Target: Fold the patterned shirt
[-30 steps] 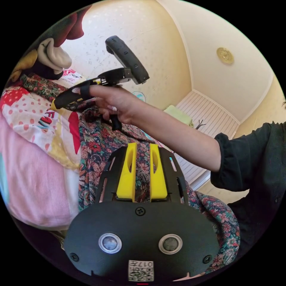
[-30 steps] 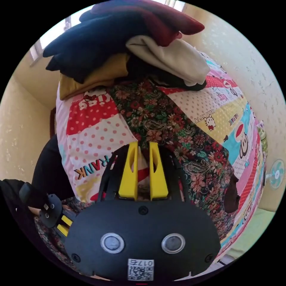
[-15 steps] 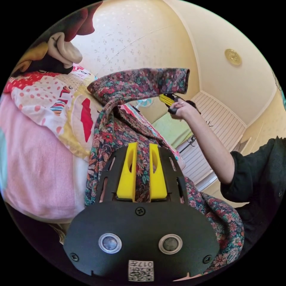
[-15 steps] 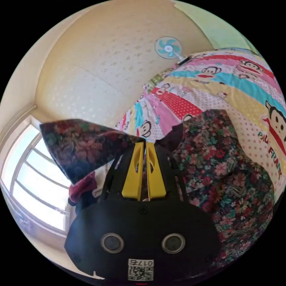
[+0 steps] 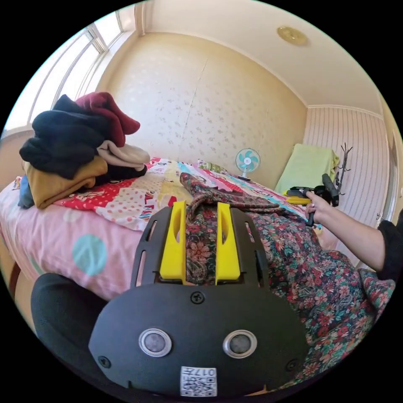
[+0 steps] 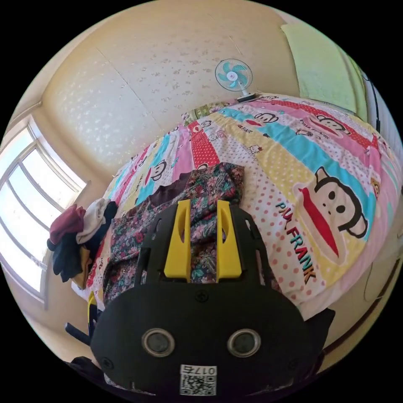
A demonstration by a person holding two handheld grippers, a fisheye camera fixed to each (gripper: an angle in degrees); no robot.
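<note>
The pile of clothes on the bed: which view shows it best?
The left gripper view: the pile of clothes sits large and sharp there, each garment distinct, on the bed. In the right gripper view the pile is small and squeezed near the edge.

patterned shirt point(image 5: 319, 289) cut off at frame edge, its near part behind left claw point(image 5: 200, 210)

The sleeve of the patterned shirt point(image 5: 294, 268), raised in the air half a second ago, is now laid flat across the body at 12 o'clock of the left gripper point(image 5: 200, 208). The right gripper point(image 6: 201, 210) is now opened, with no cloth clamped.
</note>
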